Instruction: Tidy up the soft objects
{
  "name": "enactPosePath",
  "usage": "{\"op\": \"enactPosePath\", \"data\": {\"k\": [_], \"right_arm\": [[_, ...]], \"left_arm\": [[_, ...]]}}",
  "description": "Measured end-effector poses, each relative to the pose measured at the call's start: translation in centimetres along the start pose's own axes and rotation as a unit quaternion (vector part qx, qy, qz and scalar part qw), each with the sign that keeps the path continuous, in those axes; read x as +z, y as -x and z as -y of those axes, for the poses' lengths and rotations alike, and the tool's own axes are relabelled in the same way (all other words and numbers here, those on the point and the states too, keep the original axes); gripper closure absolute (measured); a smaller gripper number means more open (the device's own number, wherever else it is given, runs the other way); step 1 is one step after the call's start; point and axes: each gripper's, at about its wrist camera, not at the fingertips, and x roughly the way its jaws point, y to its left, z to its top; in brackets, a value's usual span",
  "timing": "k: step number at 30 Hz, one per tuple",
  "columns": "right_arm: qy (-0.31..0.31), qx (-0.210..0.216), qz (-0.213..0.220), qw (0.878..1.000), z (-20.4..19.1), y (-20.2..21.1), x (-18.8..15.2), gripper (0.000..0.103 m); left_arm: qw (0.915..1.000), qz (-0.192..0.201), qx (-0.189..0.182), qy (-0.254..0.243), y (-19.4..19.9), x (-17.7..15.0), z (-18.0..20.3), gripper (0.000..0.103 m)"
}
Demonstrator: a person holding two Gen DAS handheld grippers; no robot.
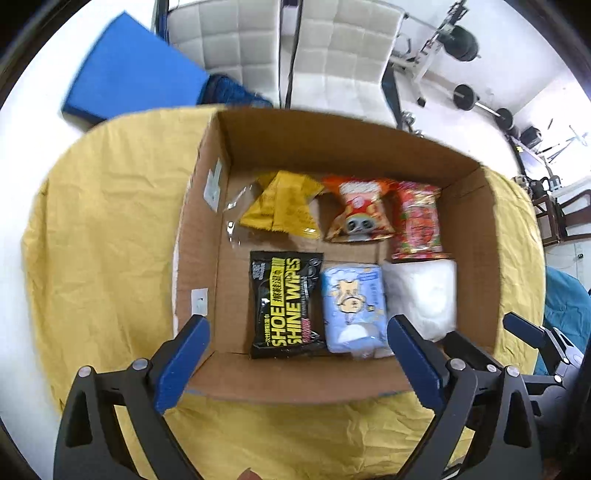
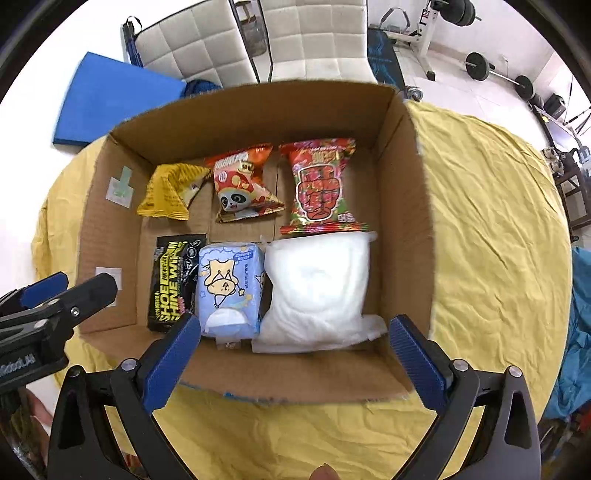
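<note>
An open cardboard box sits on a yellow cloth. In its back row lie a yellow packet, an orange panda snack bag and a red snack bag. In the front row lie a black shoe-wipes pack, a blue tissue pack and a white soft pack. My left gripper is open and empty above the box's near wall. My right gripper is open and empty above the near wall, by the white pack.
The yellow cloth covers the table around the box. A blue pad lies at the far left. White chairs and gym weights stand behind. The left gripper's body shows in the right wrist view.
</note>
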Motion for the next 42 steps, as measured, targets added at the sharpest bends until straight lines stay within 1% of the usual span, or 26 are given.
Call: {"op": "enactPosePath", "data": {"k": [2, 6, 11, 15, 18, 19, 25, 27, 31, 38, 42], "right_arm": [[-0.004, 0.009, 0.011, 1.000, 0.2, 1.5, -0.5, 0.000], [-0.002, 0.011, 0.038, 0.999, 0.8, 5.6, -1.9, 0.000], [-0.001, 0.015, 0.084, 0.996, 1.5, 11.7, -4.4, 0.000], [0.001, 0.017, 0.115, 0.993, 1.9, 16.7, -6.3, 0.000], [-0.003, 0.023, 0.130, 0.991, 2.4, 19.5, -7.4, 0.000], [-0.006, 0.025, 0.138, 0.990, 2.6, 20.6, -7.9, 0.000], [-0.004, 0.026, 0.169, 0.985, 2.7, 25.3, -10.0, 0.000], [0.003, 0.016, 0.184, 0.983, 2.5, 26.8, -10.8, 0.000], [0.009, 0.005, 0.209, 0.978, 2.3, 28.9, -11.6, 0.000], [0.008, 0.006, 0.215, 0.977, 2.3, 30.2, -12.1, 0.000], [0.006, 0.004, 0.216, 0.976, 2.3, 30.7, -12.5, 0.000]], "left_arm": [[0.9999, 0.013, 0.004, -0.008, 1.8, -0.5, 0.7, 0.004], [0.9989, 0.044, 0.006, -0.015, 6.1, -1.8, 1.7, 0.004], [0.9960, 0.086, 0.008, -0.020, 11.7, -3.5, 2.5, 0.004], [0.9935, 0.109, 0.014, -0.027, 14.8, -4.6, 3.2, 0.004], [0.9907, 0.130, 0.023, -0.032, 17.1, -5.7, 3.7, 0.004], [0.9901, 0.135, 0.020, -0.033, 17.8, -6.2, 3.9, 0.004], [0.9898, 0.140, 0.008, -0.026, 20.1, -7.7, 4.2, 0.004], [0.9900, 0.139, -0.002, -0.021, 20.5, -8.1, 4.2, 0.004], [0.9895, 0.144, 0.002, -0.017, 21.4, -8.8, 4.3, 0.004], [0.9860, 0.165, 0.016, -0.021, 22.8, -9.6, 4.7, 0.004], [0.9852, 0.169, 0.019, -0.020, 23.3, -9.7, 4.7, 0.004]]}}
